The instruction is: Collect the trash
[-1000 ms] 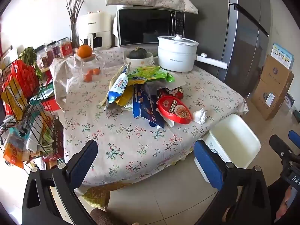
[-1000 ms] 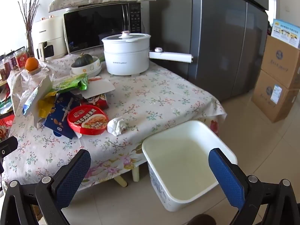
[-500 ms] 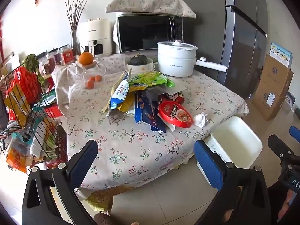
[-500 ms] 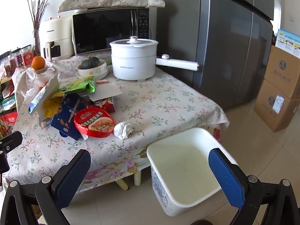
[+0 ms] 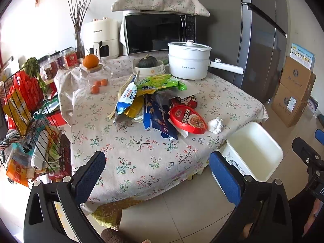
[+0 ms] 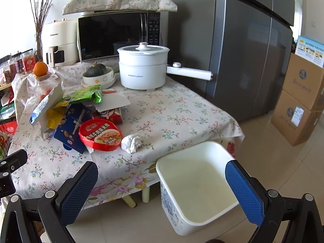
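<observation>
I hold my left gripper [image 5: 157, 177] and right gripper [image 6: 162, 184] spread wide and empty, short of the table [image 6: 178, 113]. An empty white bin [image 6: 194, 184] waits on the tiled floor at its near corner, likely to catch trash. On the floral cloth lie a crumpled tissue [image 6: 131, 142], red noodle lid [image 6: 100, 134] and heaped wrappers [image 5: 145, 99]; behind them stand a white pot [image 6: 142, 67], microwave [image 6: 119, 34] and grey fridge [image 6: 243, 46].

A low table under a floral-print cloth [image 6: 174, 113] stands on a pale beige tiled floor [image 6: 287, 162]. Behind it, a tall dark grey steel refrigerator [image 6: 243, 50] rises beside a plain white wall [image 5: 50, 14]. Stacked brown cardboard boxes [image 6: 301, 99] sit right; bright daylight falls from the left.
</observation>
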Tool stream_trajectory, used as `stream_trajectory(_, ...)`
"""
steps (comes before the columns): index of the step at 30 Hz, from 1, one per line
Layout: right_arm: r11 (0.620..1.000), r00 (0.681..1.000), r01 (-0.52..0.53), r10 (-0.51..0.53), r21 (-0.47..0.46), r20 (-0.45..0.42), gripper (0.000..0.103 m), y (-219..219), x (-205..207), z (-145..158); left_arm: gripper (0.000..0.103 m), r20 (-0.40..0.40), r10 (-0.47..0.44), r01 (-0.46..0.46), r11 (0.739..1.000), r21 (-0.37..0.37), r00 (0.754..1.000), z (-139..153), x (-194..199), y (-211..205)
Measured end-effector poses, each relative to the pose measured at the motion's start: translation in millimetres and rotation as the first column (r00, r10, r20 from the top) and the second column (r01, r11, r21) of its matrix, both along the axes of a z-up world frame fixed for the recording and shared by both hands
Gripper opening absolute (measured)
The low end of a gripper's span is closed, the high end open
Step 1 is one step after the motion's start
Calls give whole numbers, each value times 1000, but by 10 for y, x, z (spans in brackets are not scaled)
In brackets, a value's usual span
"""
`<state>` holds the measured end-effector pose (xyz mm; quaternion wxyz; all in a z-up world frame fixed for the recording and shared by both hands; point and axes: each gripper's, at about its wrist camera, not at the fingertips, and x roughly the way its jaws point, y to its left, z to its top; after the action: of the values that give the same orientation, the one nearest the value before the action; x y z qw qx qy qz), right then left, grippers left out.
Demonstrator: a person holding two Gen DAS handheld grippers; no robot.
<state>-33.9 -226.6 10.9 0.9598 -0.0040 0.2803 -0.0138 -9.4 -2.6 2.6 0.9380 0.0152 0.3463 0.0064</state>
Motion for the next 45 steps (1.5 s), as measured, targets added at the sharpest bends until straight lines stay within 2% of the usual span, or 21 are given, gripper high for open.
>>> stream_trajectory(45, 1000, 1000, -1, 1, -6, 9, 103, 28, -24, 13, 103, 2, 2, -2, 1000, 3, 1000, -8, 3, -15)
